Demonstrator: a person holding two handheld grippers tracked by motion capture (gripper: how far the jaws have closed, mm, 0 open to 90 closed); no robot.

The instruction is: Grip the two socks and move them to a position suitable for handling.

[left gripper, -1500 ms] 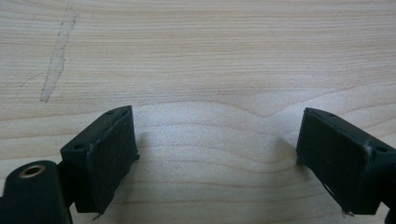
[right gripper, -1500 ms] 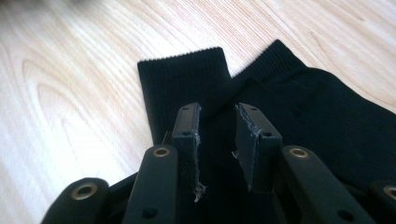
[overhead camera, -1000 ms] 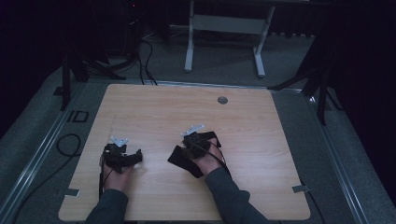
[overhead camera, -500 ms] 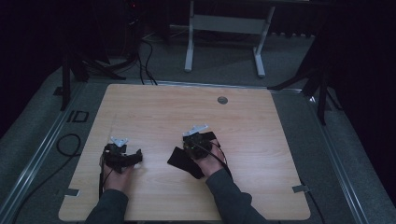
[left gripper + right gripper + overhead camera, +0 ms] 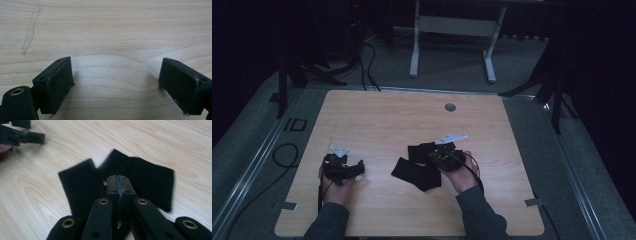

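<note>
The table is pale wood with wavy grain, rounded corners and a small grey disc near its far edge. Toward the near edge lies a black cloth, flat, soft and ribbed, with jagged lobes. The right gripper has its jaws pressed together over the cloth; whether any fabric is pinched I cannot tell. The left gripper sits near the near left corner, jaws spread wide over bare wood, where its own view catches a faint pale scratch.
</note>
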